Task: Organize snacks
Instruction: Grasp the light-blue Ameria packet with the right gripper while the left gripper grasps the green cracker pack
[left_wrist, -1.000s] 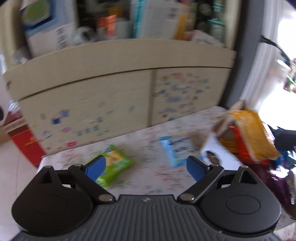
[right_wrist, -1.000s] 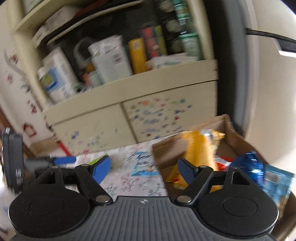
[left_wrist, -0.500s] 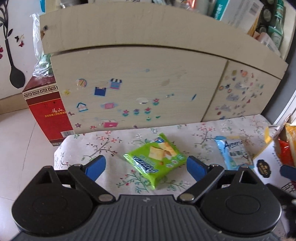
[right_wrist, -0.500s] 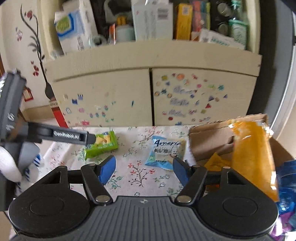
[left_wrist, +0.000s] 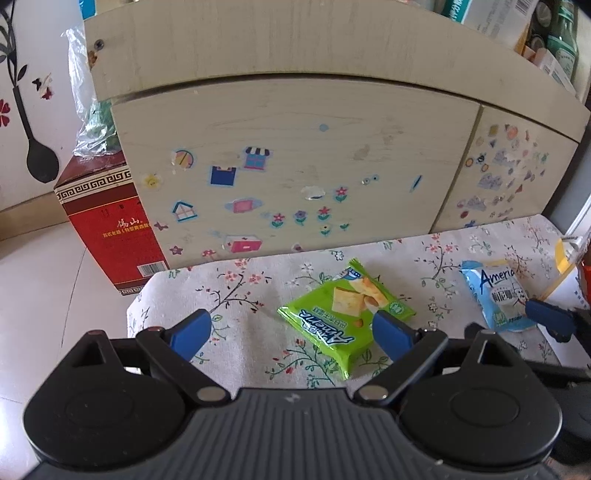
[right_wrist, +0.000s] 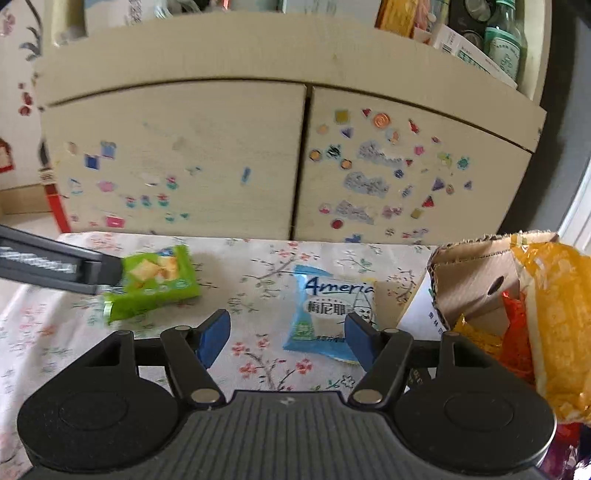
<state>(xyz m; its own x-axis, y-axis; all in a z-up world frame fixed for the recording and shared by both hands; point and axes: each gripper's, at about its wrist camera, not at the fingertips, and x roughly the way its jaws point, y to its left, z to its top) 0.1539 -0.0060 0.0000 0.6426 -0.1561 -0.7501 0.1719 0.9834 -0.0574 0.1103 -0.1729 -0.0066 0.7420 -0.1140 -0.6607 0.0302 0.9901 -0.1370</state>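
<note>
Right wrist view puts the cardboard box (right_wrist: 476, 288) of snacks at your 3 o'clock, standing on the flowered surface (right_wrist: 258, 258) in front of the stickered cabinet (right_wrist: 177, 155); that box is, I judge, where the loose packets belong. The blue packet (right_wrist: 332, 314) lies flat at about 1 o'clock of your right hand-held gripper (right_wrist: 288, 339), whose jaws have just been narrowing and stand partly open with nothing held; one pad overlaps the packet's right edge in this view, and I cannot tell whether it touches. Shift right so both pads straddle the packet's short width, then close gently, since the wrapper looks soft and slippery. In the left wrist view, your left hand-held gripper (left_wrist: 291, 328) is wide open and empty, with the green packet (left_wrist: 345, 314) at 1 o'clock, tilted; centre over it likewise.
</note>
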